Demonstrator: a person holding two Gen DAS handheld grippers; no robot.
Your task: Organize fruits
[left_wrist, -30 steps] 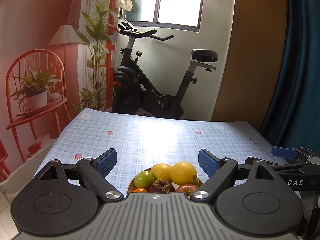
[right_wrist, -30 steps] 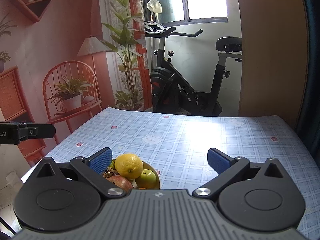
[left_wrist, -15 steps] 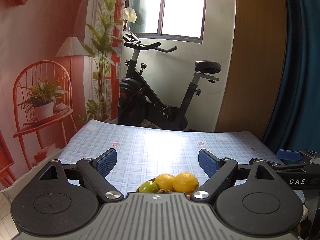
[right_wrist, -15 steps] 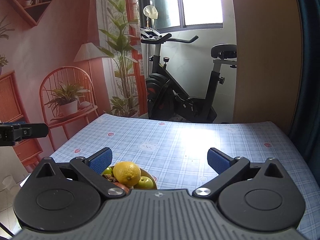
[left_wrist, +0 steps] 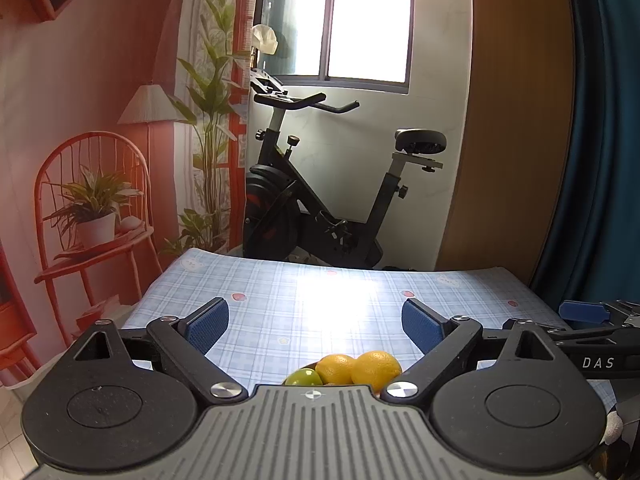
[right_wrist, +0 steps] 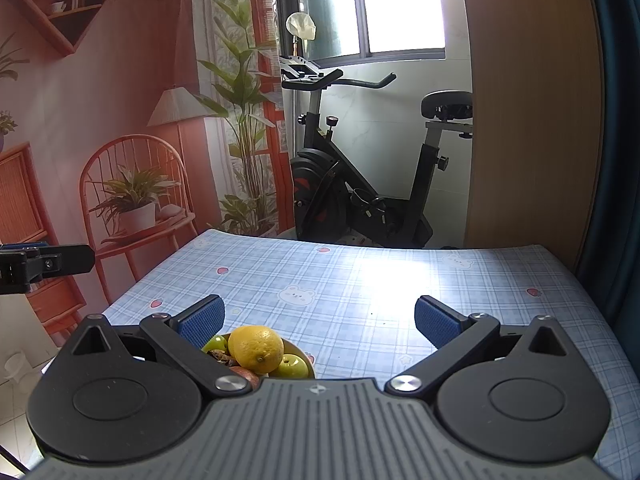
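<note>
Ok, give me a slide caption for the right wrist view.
Open right gripper poised over a bowl of fruit on a checked tablecloth.

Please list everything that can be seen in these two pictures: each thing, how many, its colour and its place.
Round yellow lemons: two, yellow, on top of the pile in the bowl.
Green apples: at least two, green, beside the lemons.
Red apple: one, red, low in the bowl, partly hidden.
Shallow round bowl: one, tan, near edge of the table.
Checked tablecloth: one, pale blue, covering the table.
Exercise bike: one, black, behind the table.
Window: one, bright, above the bike.
Left claw: one, black with blue pads, open, empty.
Right claw: one, same colours, open, empty.
</note>
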